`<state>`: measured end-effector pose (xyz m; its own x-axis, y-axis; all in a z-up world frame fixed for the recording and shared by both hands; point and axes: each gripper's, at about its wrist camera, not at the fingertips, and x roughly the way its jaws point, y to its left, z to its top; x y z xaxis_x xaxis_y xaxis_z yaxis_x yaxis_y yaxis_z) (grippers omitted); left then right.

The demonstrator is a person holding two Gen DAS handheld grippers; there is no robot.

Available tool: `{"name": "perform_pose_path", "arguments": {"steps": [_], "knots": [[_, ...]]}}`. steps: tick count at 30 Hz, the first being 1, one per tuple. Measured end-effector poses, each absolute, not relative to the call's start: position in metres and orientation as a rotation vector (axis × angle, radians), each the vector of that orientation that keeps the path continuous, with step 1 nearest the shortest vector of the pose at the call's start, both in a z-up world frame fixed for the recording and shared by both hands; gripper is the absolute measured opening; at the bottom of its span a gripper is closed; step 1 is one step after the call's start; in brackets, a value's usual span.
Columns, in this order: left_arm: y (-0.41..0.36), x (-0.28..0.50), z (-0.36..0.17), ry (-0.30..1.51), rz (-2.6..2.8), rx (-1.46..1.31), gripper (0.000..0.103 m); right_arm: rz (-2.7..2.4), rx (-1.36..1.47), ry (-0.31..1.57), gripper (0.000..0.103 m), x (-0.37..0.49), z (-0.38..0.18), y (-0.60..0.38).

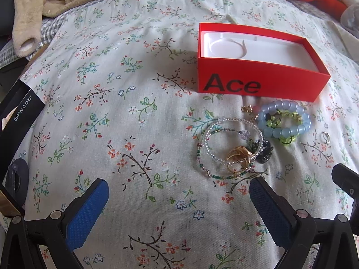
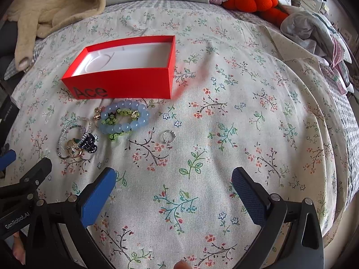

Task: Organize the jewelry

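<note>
Red box (image 1: 258,83) holds white insert only; bracelets (image 1: 233,143) beside; both jaws wide.

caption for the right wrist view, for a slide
Open right gripper above floral bedspread; jewelry pile and silver ring lie outside empty red box.

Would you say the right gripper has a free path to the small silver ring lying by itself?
Probably yes: the right gripper is open, and only bare floral bedcover lies between it and the silver ring.
</note>
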<state>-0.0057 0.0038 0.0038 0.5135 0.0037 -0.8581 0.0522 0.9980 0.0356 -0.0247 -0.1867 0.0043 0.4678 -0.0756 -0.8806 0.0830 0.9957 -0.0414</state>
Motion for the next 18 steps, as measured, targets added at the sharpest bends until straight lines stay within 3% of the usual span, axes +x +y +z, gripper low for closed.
{"name": "perform_pose_path", "arguments": {"steps": [18], "knots": [[0.0031, -0.0059, 0.0028, 1.030, -0.031, 0.057, 0.103, -0.094, 0.019, 1.083, 0.103, -0.0242, 0.0039, -0.1870]]}}
